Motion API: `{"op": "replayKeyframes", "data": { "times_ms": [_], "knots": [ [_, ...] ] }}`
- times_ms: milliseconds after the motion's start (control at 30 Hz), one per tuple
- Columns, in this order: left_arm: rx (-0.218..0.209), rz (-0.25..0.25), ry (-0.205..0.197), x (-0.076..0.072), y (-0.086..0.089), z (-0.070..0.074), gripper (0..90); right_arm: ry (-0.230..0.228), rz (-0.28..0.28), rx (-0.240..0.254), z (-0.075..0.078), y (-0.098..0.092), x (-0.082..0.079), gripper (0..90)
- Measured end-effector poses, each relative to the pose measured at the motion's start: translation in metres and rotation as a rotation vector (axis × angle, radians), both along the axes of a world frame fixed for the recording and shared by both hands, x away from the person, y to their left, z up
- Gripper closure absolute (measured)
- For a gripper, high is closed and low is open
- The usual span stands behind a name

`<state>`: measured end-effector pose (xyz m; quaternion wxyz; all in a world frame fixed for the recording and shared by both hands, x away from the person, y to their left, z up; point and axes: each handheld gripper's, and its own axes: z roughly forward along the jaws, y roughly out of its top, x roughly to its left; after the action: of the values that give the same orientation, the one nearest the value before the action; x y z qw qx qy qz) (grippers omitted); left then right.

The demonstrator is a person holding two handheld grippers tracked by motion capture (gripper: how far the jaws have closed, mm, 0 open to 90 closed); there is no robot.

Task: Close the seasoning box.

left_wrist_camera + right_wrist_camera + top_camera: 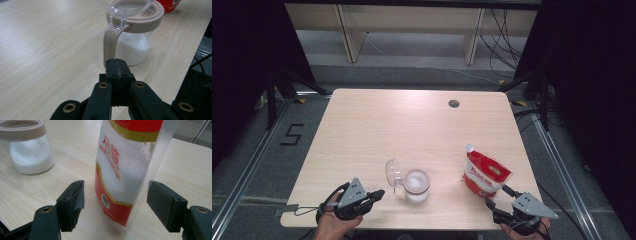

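A clear jar (417, 186) with a beige rim, part-filled with white granules, stands near the table's front edge. Its clear hinged lid (393, 173) is flipped up on the left side. My left gripper (379, 193) lies just left of the jar, shut with nothing between its jaws. In the left gripper view its tips (117, 63) sit right at the jar's beige handle strap (110, 45). A red-and-white sugar bag (484, 175) stands upright at the right. My right gripper (498, 196) is open, its pads on either side of the bag (120, 170) without pressing it.
The light wooden table (412, 125) has a round cable hole (454, 103) near its far edge. The jar (30, 155) stands a short way left of the bag. Dark curtains flank the table, and wooden furniture legs and cables lie beyond it.
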<state>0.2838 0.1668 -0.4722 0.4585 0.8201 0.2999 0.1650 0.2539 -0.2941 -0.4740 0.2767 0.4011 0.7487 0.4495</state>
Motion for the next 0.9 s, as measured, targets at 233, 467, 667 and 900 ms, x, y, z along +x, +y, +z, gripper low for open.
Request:
{"op": "replayKeyframes", "data": {
  "times_ms": [233, 467, 667, 900],
  "knots": [
    [-0.024, 0.009, 0.004, 0.005, -0.001, 0.008, 89.5, -0.020, -0.007, -0.009, -0.001, -0.002, -0.001, 31.1],
    [-0.038, 0.000, -0.019, 0.008, -0.007, 0.023, 89.5, 0.003, -0.002, 0.018, -0.002, 0.000, -0.002, 31.3],
    [-0.031, -0.028, -0.041, 0.013, -0.013, 0.031, 89.5, 0.002, -0.002, 0.021, -0.002, -0.002, -0.001, 31.4],
    [-0.040, -0.030, -0.042, 0.015, -0.019, 0.035, 89.4, 0.000, -0.003, 0.012, -0.001, -0.002, -0.002, 31.4]
  ]
}}
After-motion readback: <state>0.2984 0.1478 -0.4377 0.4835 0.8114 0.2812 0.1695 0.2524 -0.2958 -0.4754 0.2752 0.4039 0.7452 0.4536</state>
